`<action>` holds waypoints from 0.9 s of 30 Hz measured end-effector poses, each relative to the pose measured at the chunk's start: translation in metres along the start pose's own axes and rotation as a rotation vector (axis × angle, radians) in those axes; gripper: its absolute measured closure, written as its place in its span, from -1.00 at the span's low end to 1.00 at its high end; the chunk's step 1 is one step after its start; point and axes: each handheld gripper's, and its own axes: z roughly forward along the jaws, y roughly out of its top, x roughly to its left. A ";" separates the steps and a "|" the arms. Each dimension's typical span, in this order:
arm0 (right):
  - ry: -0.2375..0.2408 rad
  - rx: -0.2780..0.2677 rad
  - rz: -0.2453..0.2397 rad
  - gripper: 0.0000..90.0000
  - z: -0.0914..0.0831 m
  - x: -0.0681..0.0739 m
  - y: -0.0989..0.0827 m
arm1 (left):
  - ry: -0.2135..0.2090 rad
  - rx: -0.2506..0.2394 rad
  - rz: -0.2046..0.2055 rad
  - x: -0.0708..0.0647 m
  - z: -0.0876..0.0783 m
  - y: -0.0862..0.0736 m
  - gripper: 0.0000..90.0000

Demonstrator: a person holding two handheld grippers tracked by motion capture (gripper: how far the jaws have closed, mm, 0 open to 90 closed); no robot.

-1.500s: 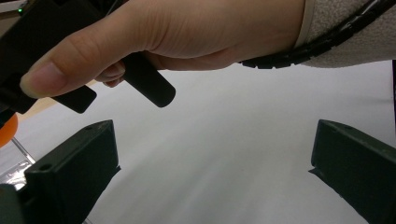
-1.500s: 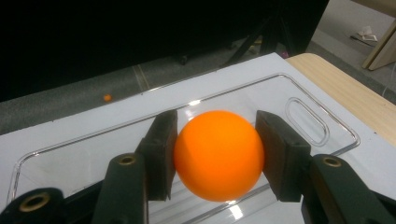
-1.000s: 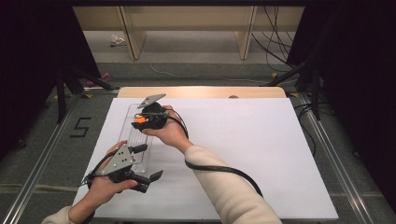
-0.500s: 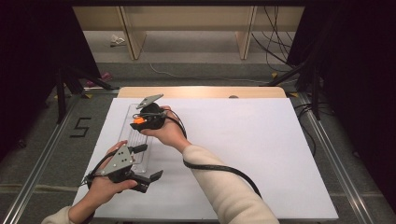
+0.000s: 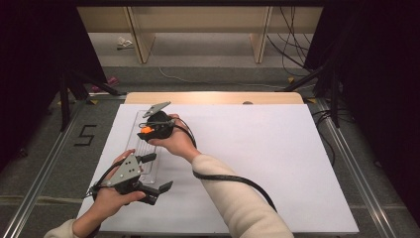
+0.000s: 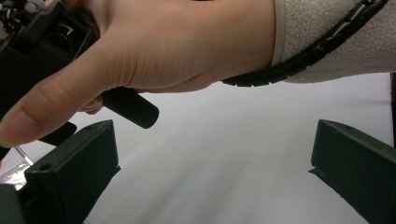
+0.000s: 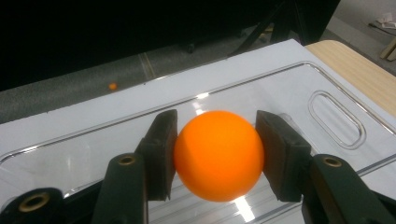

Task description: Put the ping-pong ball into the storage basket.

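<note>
Just one readable mark: a dark numeral "5" (image 5: 85, 135) on the grey floor (image 5: 59, 163) left of the table.

A white sheet (image 5: 257, 163) covers most of a pale wooden tabletop (image 5: 213, 97), whose bare far edge shows beyond it. Grey floor (image 5: 44, 163) surrounds the table; a black numeral 5 (image 5: 84, 135) is marked on it to the left. Metal rails (image 5: 341, 148) run along both sides. Wooden shelving (image 5: 198, 20) stands behind, with black cables (image 5: 289, 47) trailing at right. A small orange speck (image 7: 112, 86) lies on the floor.
</note>
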 end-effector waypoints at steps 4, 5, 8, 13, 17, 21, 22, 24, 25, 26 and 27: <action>0.002 0.006 -0.004 0.14 0.003 0.000 -0.001 | -0.001 0.001 0.000 0.000 0.000 0.000 -1.00; 0.002 0.007 -0.003 0.14 0.003 0.001 -0.001 | -0.001 0.001 0.000 0.000 0.000 0.000 -1.00; 0.002 0.010 -0.005 0.14 0.004 0.001 -0.001 | 0.000 0.000 0.000 0.000 0.000 0.000 -1.00; 0.002 0.013 -0.003 0.14 0.007 0.001 -0.002 | -0.001 0.000 0.000 0.000 0.000 0.000 -1.00; 0.001 0.014 -0.004 0.14 0.008 0.000 -0.002 | -0.002 0.001 0.002 0.000 0.000 0.000 -1.00; 0.003 0.016 -0.002 0.14 0.009 -0.001 -0.002 | -0.002 0.001 0.000 0.000 0.000 0.000 -1.00; 0.002 0.014 -0.001 0.14 0.009 -0.001 -0.002 | -0.002 0.000 0.000 0.000 0.000 0.000 -1.00; 0.004 0.011 0.005 0.09 0.010 0.000 -0.002 | -0.002 0.000 0.000 0.000 0.000 0.000 -1.00; 0.004 0.009 0.007 0.03 0.010 -0.001 -0.001 | -0.002 0.000 0.000 0.000 0.000 0.000 -1.00; 0.004 0.009 0.014 -0.04 0.011 -0.001 -0.001 | -0.002 0.000 -0.001 0.000 0.000 0.000 -1.00; 0.005 0.004 0.024 -0.08 0.011 -0.001 -0.001 | -0.002 0.000 -0.001 0.000 0.000 0.000 -1.00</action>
